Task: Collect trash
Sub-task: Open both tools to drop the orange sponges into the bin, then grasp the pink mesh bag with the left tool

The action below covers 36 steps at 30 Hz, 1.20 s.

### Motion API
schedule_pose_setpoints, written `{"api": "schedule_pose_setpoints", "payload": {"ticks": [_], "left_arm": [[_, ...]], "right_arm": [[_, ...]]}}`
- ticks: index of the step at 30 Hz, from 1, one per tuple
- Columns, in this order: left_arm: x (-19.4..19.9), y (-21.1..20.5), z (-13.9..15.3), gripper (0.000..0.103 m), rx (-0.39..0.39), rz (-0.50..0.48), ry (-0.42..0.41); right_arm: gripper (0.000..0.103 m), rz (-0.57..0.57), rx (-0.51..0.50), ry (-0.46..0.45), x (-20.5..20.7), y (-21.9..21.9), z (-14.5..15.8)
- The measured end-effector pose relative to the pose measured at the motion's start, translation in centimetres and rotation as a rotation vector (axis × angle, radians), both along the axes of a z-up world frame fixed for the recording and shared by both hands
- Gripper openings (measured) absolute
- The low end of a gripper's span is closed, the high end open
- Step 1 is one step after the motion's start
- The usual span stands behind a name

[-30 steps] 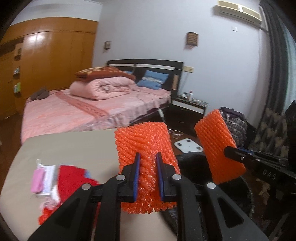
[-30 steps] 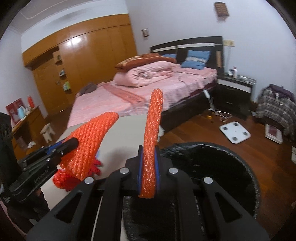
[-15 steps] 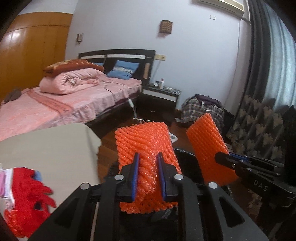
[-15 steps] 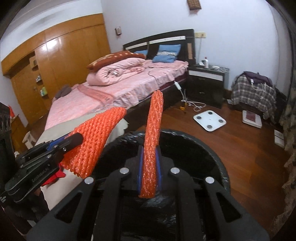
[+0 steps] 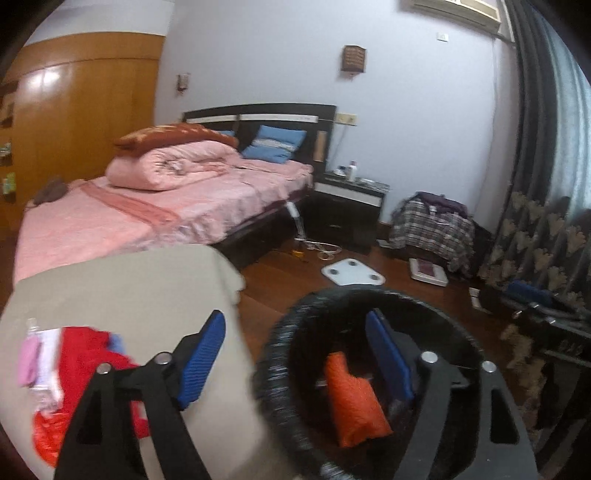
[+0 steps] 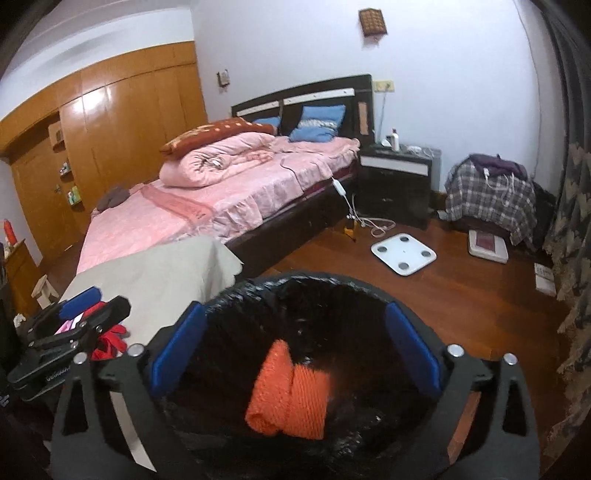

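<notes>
Left tool (image 5: 295, 354) opening, empty, above orange netting (image 5: 354, 402) in bin (image 5: 273, 373).

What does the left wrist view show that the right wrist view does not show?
Only the left wrist view shows the air conditioner high on the wall.

Only the right wrist view shows a small wooden stool beside the bed, and the whole left gripper.

Both show the black trash bin holding orange foam netting, the red trash pile, the pink bed and the white scale.

I can't read much: faint, blurred white lettering on the black body of the left claw (image 6: 66, 332), seen left of my right claw, stays illegible.
</notes>
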<state>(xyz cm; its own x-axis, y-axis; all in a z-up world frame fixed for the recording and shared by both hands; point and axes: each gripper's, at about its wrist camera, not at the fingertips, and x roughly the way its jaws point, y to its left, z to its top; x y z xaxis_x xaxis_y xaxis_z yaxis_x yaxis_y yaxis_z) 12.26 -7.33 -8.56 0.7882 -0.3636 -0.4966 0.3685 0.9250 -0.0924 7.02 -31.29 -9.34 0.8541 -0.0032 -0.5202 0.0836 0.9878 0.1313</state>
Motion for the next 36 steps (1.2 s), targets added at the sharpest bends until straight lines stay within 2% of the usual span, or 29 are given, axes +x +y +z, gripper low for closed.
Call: {"api": "schedule_pose_setpoints", "payload": {"ticks": [7,14,23,30,36], "left_arm": [[-1.0,6.2,0.1,0.086,0.044,0.153,-0.024],[-1.5,13.1,-0.3,0.086,0.075,0.317,-0.029],[-0.3,22.1,-2.1,0.086,0.107,0.503,0.002],[1.8,25.8,-4.4,0.082,0.12,0.562,0.049],[4.1,27.7,-7.5,0.071,0.096,0.569,0.137]], "right_arm": [[0.098,0.1,-0.017,-0.005,1.7,5.2,0.2],[0.098,0.24,-0.002,-0.001,4.6,12.1,-0.3],[0.098,0.339,-0.004,0.021,8.3,19.2,-1.3],[0.098,0.387,-0.014,0.041,10.8,23.4,-2.5],[0.098,0.408,-0.036,0.053,12.1,25.6,-3.6]]}}
